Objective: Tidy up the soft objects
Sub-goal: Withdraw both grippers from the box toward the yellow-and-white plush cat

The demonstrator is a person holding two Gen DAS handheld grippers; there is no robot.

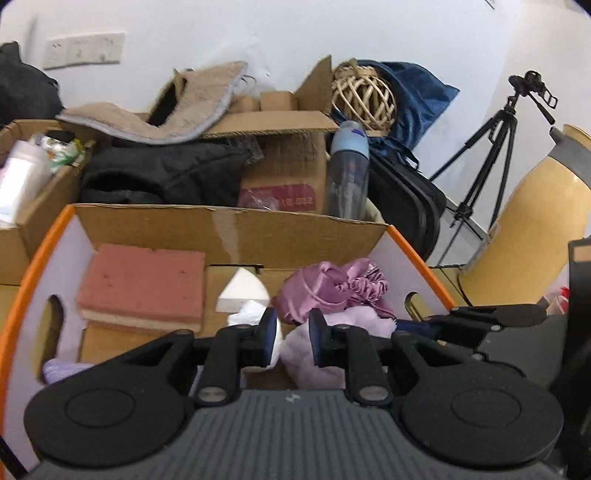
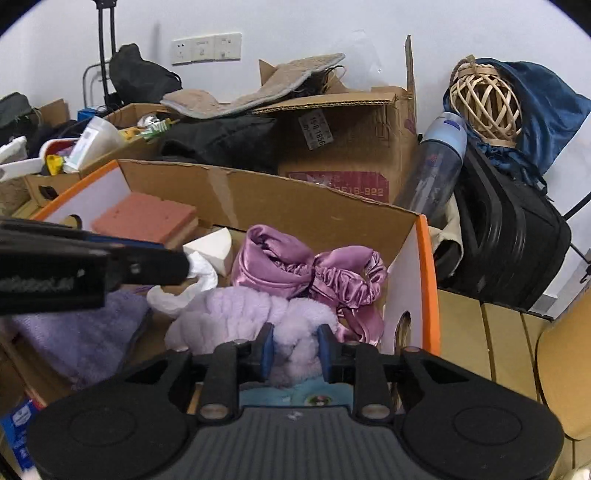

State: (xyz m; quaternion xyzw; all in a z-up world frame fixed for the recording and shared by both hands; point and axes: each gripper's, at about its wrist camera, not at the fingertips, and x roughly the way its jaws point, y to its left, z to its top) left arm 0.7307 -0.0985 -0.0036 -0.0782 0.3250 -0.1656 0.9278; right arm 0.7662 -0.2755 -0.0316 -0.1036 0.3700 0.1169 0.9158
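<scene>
Even, diffuse indoor light; white wall (image 1: 295,33) bright, no glare. Shadows soft, deepest inside box (image 1: 236,236). Strong fisheye bowing toward edges; dark vignette at corners. Slight softness throughout; left gripper (image 2: 186,264) blurred in right wrist view, tripod (image 1: 495,147) sharp.
</scene>
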